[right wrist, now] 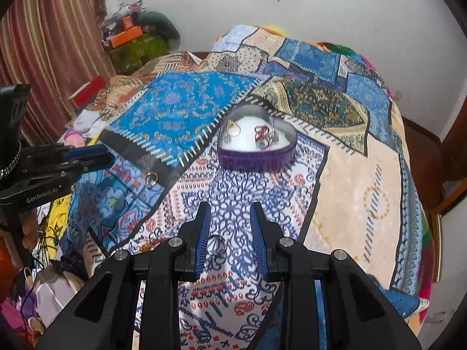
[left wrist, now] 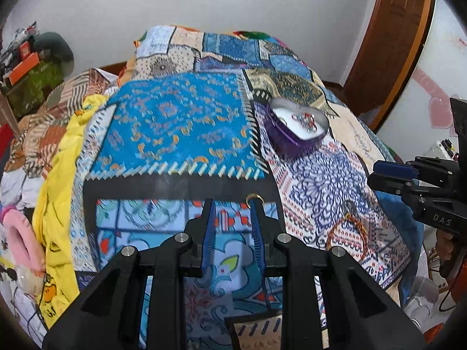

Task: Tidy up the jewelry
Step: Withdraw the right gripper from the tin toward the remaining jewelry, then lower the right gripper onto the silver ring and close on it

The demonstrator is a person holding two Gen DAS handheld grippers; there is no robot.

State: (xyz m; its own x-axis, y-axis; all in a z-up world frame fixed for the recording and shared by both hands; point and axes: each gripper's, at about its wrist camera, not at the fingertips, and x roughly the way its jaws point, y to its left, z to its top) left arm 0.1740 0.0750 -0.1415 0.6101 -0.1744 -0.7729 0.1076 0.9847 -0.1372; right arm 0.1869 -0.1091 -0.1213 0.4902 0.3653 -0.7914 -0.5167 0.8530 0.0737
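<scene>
The left gripper (left wrist: 233, 204) is hanging over the near part of the quilt (left wrist: 175, 122), its jaws standing apart with only cloth between them; a gold ring (right wrist: 151, 179) is lying on the dark band of the quilt, just at the outer side of that gripper's right fingertip rather than in the gap. Further along, the purple heart-shaped tin (right wrist: 256, 145) is sitting near the middle of the quilt, open, already holding a gold ring and a red-and-blue piece on its white lining. To the right of that, the right gripper (right wrist: 230, 207) is pointing steeply down at the patterned cloth, jaws likewise apart and gripping nothing, with a silver ring (right wrist: 217, 244) lying flat between its fingers, closer to the left finger and well back from the tips. A thin red-and-gold cord (left wrist: 354, 227) is trailing on the quilt near the near right edge. The step in hand looks like picking up the loose rings for the tin. To do it well, the left gripper probably needs shifting sideways until the gold ring is centred in the gap, and the right one drawing back so the tips, not the inner pads, are flanking the silver ring. The quilt is soft, so pressing down may sink the ring into the cloth; closing slowly across the band's width should be keeping it from flipping away.
</scene>
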